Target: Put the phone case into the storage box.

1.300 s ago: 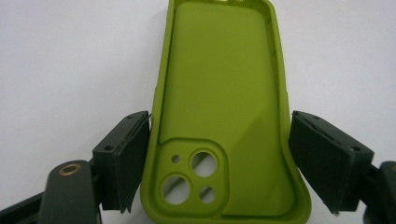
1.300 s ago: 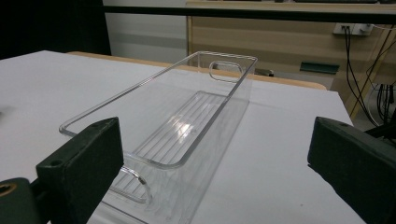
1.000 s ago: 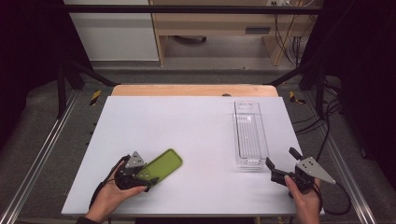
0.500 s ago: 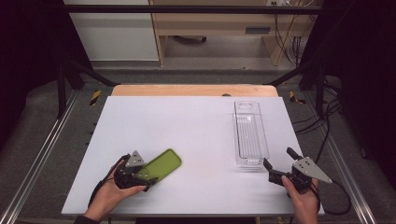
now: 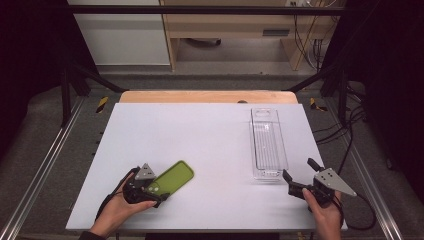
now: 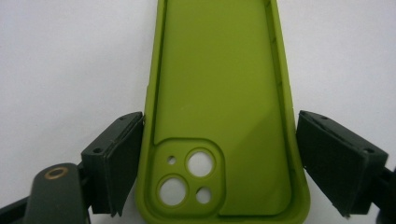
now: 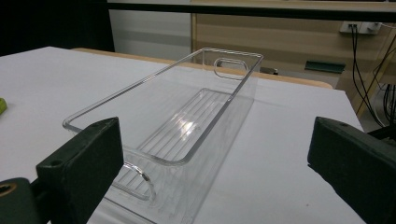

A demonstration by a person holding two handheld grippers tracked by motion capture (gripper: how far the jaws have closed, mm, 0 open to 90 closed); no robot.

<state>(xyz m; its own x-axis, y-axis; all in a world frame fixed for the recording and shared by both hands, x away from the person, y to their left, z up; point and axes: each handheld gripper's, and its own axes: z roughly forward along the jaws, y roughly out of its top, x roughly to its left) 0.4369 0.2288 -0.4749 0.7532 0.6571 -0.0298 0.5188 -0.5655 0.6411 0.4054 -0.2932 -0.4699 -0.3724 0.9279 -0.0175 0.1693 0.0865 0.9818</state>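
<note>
The right gripper [image 5: 296,176], jaws wide, has crept toward the clear bin's [image 5: 268,143] near end. At seven o'clock on the table [image 5: 200,135], the left gripper [image 5: 159,191] straddles the green phone case [image 6: 219,116], left pad touching, right pad apart.
</note>
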